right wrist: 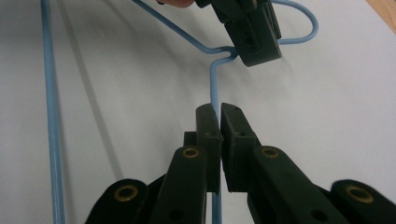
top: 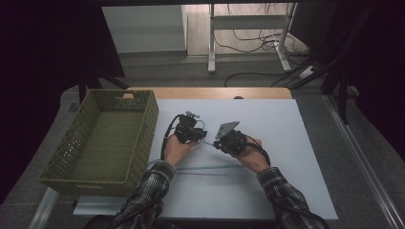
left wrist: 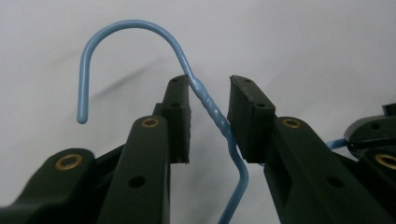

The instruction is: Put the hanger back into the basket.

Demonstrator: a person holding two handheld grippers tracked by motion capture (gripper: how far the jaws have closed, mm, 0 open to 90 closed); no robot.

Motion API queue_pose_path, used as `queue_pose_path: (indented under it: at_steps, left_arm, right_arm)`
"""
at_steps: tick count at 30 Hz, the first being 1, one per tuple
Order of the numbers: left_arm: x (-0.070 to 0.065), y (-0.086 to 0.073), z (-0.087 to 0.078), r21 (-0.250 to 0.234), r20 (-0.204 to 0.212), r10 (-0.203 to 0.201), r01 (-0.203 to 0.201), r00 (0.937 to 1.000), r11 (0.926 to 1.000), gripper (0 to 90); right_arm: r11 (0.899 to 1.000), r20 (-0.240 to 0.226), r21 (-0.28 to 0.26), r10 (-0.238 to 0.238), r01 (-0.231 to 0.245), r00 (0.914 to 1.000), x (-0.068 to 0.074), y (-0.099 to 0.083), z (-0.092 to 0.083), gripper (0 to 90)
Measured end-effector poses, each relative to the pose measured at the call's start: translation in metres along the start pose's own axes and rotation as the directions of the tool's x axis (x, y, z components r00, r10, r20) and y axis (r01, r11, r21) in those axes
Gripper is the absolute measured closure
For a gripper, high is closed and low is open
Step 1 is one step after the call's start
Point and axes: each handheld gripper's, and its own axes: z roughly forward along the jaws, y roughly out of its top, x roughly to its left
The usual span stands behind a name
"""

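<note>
1. The right claw [right wrist: 220,114] sits low in the middle of the right gripper view, pressed together on the thin wire of a blue hanger [right wrist: 213,84]; the wire runs up out of the jaws to a bend just above them.
2. The left claw [left wrist: 209,100] stands in the middle of the left gripper view with a gap between its pads; the hanger's twisted neck [left wrist: 210,105] runs between them, touching the right pad low down and the left pad near the top; the hook [left wrist: 121,28] curls to the upper left.
3. In the high view the left claw [top: 195,125] and the right claw [top: 220,138] are near each other at the middle of the white counter [top: 286,143]; the hanger [top: 210,167] lies below them, near the person's sleeves.
4. A green basket [top: 143,138] stands at the left of the counter, just beside the left hand [top: 179,148].
</note>
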Motion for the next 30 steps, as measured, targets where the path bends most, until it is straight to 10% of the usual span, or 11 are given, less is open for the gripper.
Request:
queue_pose_path:
  at_steps: [9,12,15,26,30]
  left_arm:
    - [-0.002,-0.002,-0.008,-0.023,0.010,-0.034,0.034,0.9994,0.9992,79.3]
    - [0.000,-0.002,-0.005,-0.011,-0.015,-0.031,0.031,0.9994,0.9995,58.1]
    - [0.006,-0.003,-0.001,-0.002,0.046,-0.061,0.061,0.9971,0.9981,54.1]
    - [0.001,-0.005,-0.007,-0.014,0.091,-0.084,0.085,0.9923,0.9963,76.5]
    - [-0.005,-0.008,-0.011,-0.033,0.108,-0.078,0.082,0.9910,0.9961,78.6]
  right_arm:
    - [1.000,-0.001,0.013,-0.006,0.006,1.0000,0.001,-0.002,0.002,86.0]
    - [1.000,0.004,0.006,-0.006,0.006,1.0000,0.001,-0.001,0.001,86.1]
    - [1.000,0.008,0.000,-0.009,0.009,0.9999,0.002,0.000,-0.001,86.1]
    - [1.000,-0.004,0.029,-0.007,0.007,1.0000,0.002,-0.002,0.004,85.6]
    - [0.996,-0.037,0.028,0.085,-0.084,0.9957,-0.005,0.001,0.000,70.9]
